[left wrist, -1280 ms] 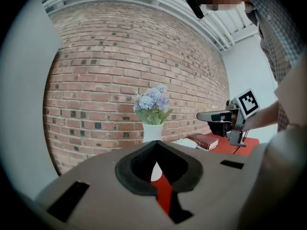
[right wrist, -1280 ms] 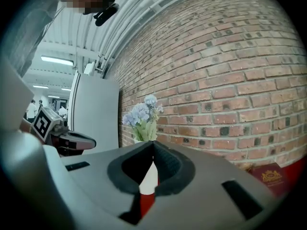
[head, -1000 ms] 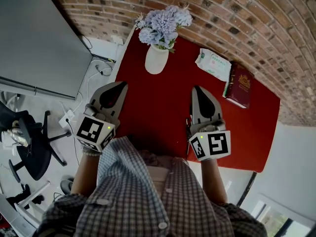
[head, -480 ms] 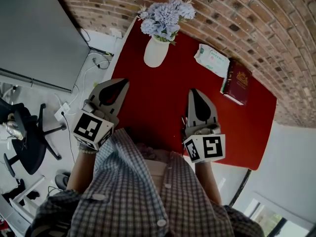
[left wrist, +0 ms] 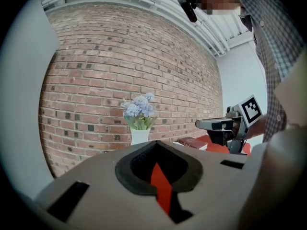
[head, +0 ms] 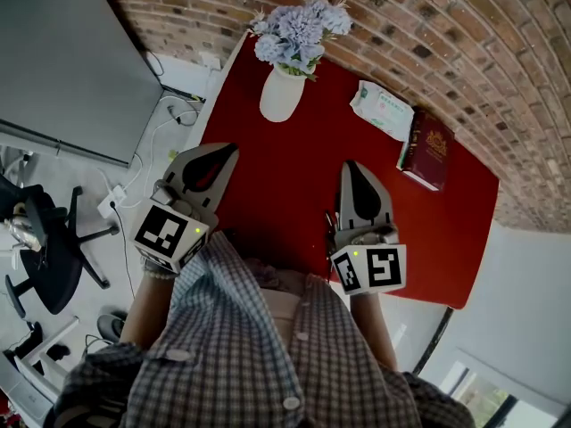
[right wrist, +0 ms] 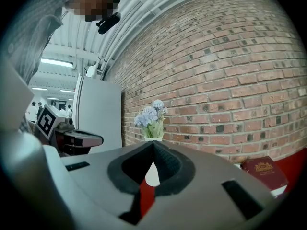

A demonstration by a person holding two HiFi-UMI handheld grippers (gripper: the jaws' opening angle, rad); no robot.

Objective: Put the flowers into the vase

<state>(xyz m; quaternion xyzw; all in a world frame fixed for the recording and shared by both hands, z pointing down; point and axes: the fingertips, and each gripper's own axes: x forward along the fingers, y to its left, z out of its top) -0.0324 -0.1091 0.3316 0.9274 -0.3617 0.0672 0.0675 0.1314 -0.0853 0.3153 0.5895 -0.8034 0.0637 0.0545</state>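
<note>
Left claw (head: 227, 152) and right claw (head: 351, 168) are closed, holding nothing.

Rough brick wall (head: 464, 25), matt white vase (head: 278, 96)

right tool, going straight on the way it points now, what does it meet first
Most likely the white vase, which sits dead ahead of the shut right tool in its own view, with only red table between. Depth is unclear, so it might touch the table first.
</note>
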